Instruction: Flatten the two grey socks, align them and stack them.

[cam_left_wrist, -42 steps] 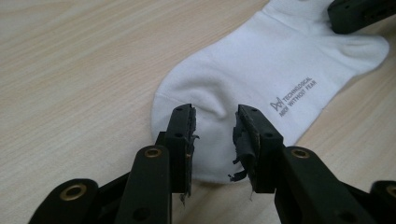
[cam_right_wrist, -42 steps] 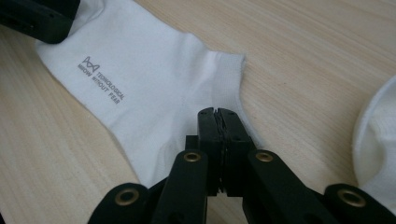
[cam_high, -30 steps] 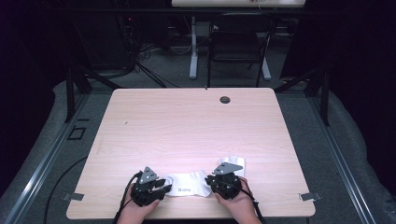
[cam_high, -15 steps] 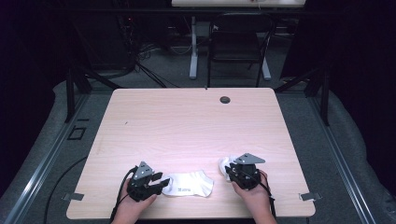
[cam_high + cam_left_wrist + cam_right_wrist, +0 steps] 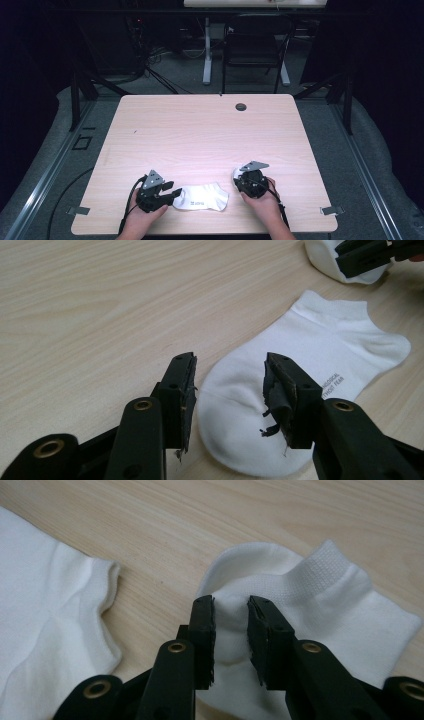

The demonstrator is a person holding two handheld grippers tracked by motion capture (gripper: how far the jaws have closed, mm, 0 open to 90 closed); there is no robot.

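Observation:
A white ankle sock [image 5: 202, 196] lies flat near the table's front edge. My left gripper [image 5: 172, 192] is at its toe end. In the left gripper view the toe [image 5: 240, 405] lies between the jaws [image 5: 227, 365], which have just been opening and stand apart without pressing it. A second white sock [image 5: 236, 173] lies bunched to the right, under my right gripper [image 5: 239, 181]. In the right gripper view its jaws [image 5: 231, 602] have just been opening and now straddle a raised fold of that sock [image 5: 340, 615]. The flat sock's cuff [image 5: 45, 605] shows at the left.
The light wooden table [image 5: 200, 130] has a dark round grommet [image 5: 241, 106] near its far edge. Beyond it stand a black chair [image 5: 255, 50] and a white desk leg [image 5: 206, 50] among floor cables. The right gripper's jaw [image 5: 370, 252] shows at the top right of the left gripper view.
My right gripper has moved right, away from the flat sock, taking the bunched sock along. The left gripper has stayed at the flat sock's toe.

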